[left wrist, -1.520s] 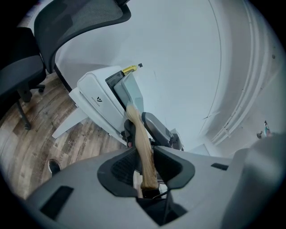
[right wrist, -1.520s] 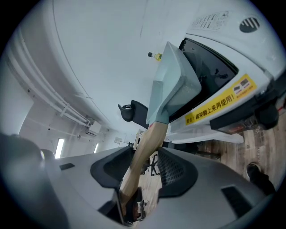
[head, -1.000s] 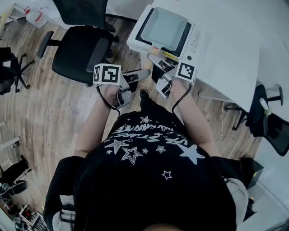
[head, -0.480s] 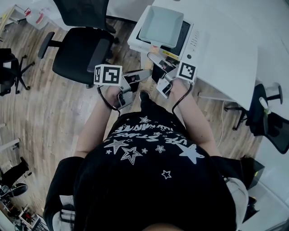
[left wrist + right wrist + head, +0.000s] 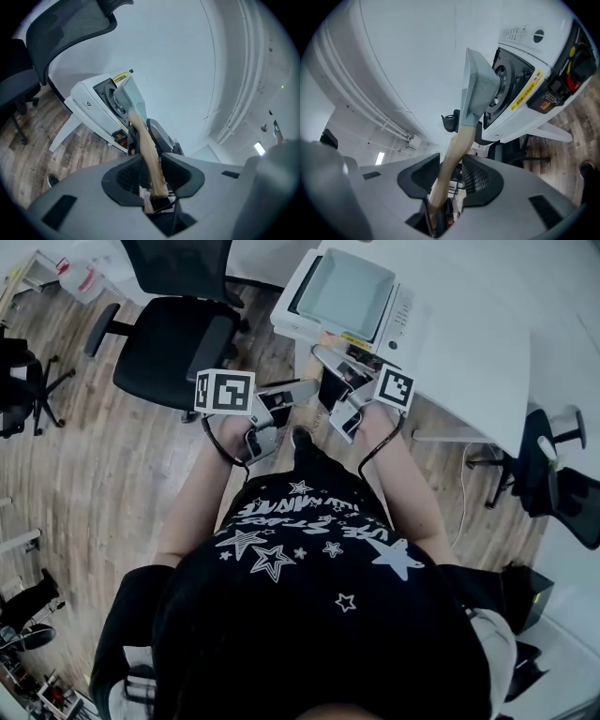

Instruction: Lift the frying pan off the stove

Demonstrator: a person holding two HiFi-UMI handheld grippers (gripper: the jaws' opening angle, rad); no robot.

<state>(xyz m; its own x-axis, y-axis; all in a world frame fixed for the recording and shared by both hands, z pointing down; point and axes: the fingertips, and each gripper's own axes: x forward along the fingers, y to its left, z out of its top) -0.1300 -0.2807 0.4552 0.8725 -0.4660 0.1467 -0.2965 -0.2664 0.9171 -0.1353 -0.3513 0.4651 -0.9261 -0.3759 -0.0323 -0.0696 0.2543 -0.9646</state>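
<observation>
Since earlier frame, pan (image 5: 345, 294) and both grippers seen shifted slightly to far right in head view. Stove (image 5: 403, 320) shifted too, so part is maybe camera motion.

Wooden handle (image 5: 146, 140) is clamped by left gripper (image 5: 152, 176) and right gripper (image 5: 447, 180), jaws narrow on it.

Pan is held over stove, tilted, seemingly just clear of plate. Lift is judged begun, not finished.

Left claw (image 5: 152, 174) pads press from both sides on wooden handle (image 5: 146, 146) of grey square frying pan (image 5: 129, 96). Pan tilted, edge toward camera, in front of white stove (image 5: 89, 101). Black office chair (image 5: 61, 28) at upper left. Wood floor (image 5: 28, 159) below, white wall behind.
</observation>
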